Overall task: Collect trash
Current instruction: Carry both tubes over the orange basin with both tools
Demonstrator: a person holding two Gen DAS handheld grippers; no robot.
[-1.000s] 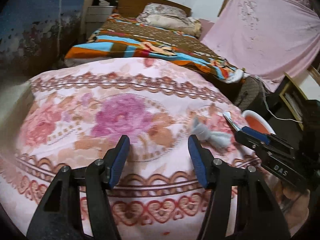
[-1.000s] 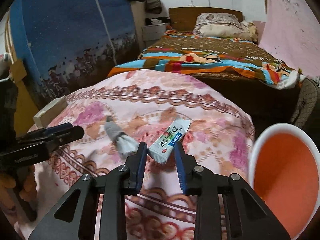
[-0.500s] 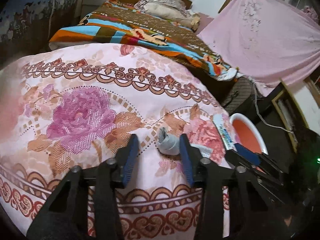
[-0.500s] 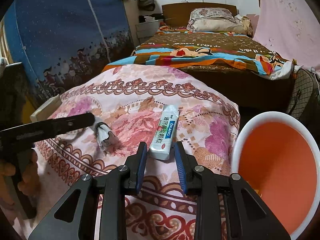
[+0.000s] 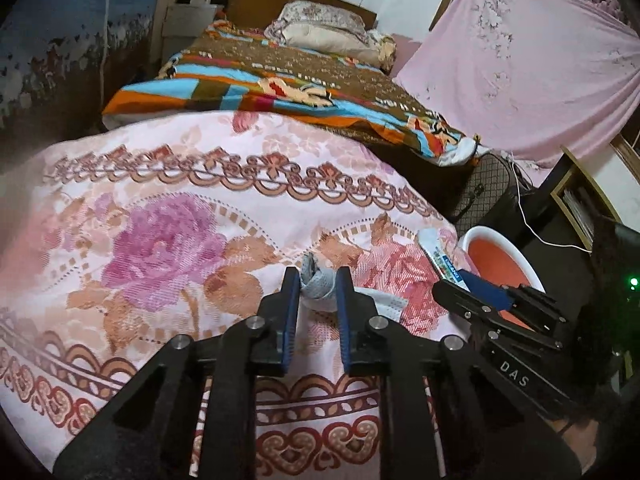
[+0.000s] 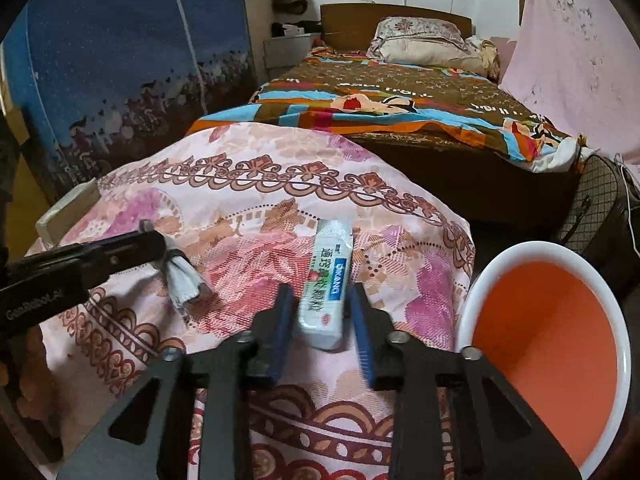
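A crumpled grey-white face mask [image 5: 318,286] lies on the floral pink cloth [image 5: 160,216]. My left gripper [image 5: 318,280] has closed on it, both pads touching its sides; the right wrist view shows the mask [image 6: 182,276] at that gripper's tip. A white tube with blue and green print [image 6: 328,284] lies on the cloth near its right edge. My right gripper [image 6: 322,300] is open, its jaws either side of the tube's near end without touching. In the left wrist view the tube [image 5: 440,256] lies ahead of the right gripper's blue pads.
A white bin with an orange liner [image 6: 548,336] stands just right of the cloth-covered surface, below its edge; it also shows in the left wrist view [image 5: 500,260]. A bed with a colourful blanket [image 6: 400,100] lies beyond. A pink sheet [image 5: 520,72] hangs at right.
My left gripper moved right to the mask and closed from wide open onto it. My right gripper moved forward so the tube now lies between its open jaws.
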